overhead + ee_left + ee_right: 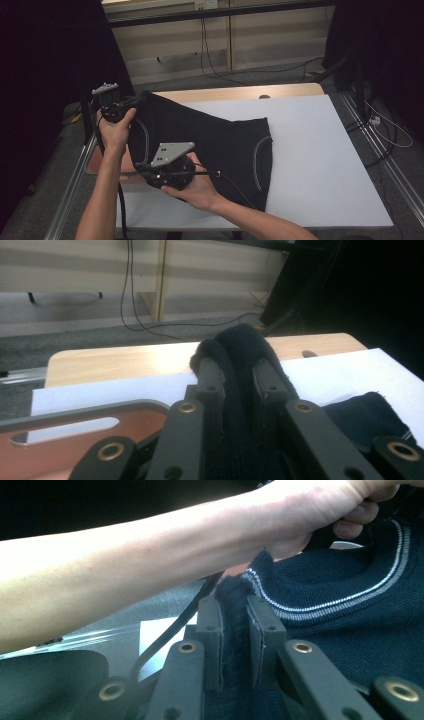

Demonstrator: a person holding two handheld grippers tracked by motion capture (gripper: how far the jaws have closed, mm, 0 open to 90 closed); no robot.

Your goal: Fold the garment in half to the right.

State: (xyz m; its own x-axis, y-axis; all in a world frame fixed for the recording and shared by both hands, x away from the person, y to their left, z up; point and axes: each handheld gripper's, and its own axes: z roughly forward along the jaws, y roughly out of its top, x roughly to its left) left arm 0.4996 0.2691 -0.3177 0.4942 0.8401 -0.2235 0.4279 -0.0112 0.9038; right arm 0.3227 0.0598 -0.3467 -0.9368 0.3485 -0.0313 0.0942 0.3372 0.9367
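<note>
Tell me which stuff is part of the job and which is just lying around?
Part of the job: dark sweater, left gripper and right gripper, both clamped on it.
Just there: white sheet, wooden table, floor cables.

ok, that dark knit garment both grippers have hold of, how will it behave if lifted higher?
Likely floppy: the dark knit garment already drapes and creases between the left gripper and right gripper. The thick knit bunched between the jaws suggests a fair grip, probably not slippery. Its far part, flat on the white table cover, will probably drag along.
</note>
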